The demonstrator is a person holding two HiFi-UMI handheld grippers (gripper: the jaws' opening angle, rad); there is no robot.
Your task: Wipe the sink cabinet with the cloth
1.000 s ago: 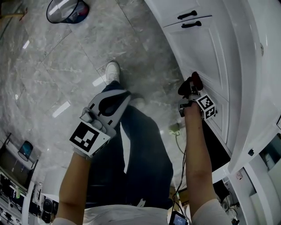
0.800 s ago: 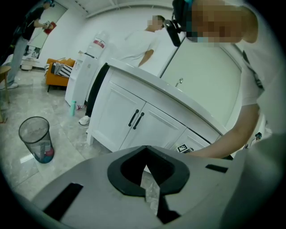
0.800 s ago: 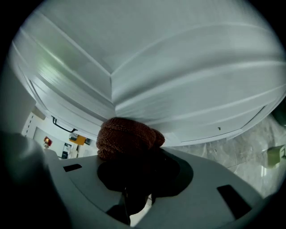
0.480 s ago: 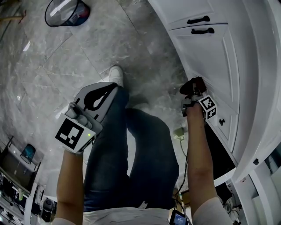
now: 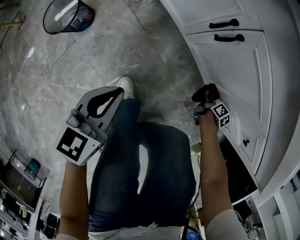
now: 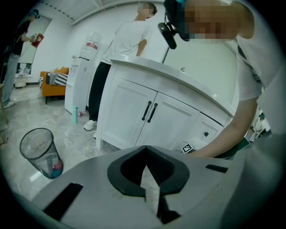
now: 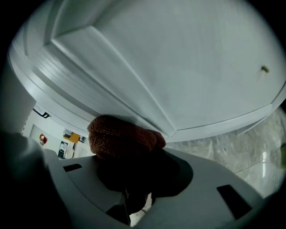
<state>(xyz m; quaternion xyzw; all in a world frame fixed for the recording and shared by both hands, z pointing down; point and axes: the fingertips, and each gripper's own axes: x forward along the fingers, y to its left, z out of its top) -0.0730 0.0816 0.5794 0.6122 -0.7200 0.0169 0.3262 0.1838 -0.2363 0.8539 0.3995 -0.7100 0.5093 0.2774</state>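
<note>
While the right gripper (image 7: 134,166) is clenched on the one dark red knitted cloth (image 7: 125,135) and presses it against a moulded white door of the sink cabinet (image 5: 234,70), the left gripper (image 5: 113,96) hangs well apart from it over the person's thigh, with its jaws together and nothing between them. Counted from the head view, there are two grippers, one cloth, two black bar handles (image 5: 224,23) side by side on the upper doors, one small black knob (image 5: 245,140) lower down, one mesh bin (image 5: 68,14) on the grey marbled floor and one white shoe (image 5: 125,86). Only that view shows both forearms at once. The left gripper view alone takes in the cabinet from the front with its white countertop (image 6: 178,74), a second person (image 6: 129,40) standing behind it, a water dispenser (image 6: 85,67), an orange sofa (image 6: 53,82) and a teal bottle (image 6: 74,115) on the floor. Only the right gripper view shows the cloth touching the door's stepped edge, bunched above the jaws.
</note>
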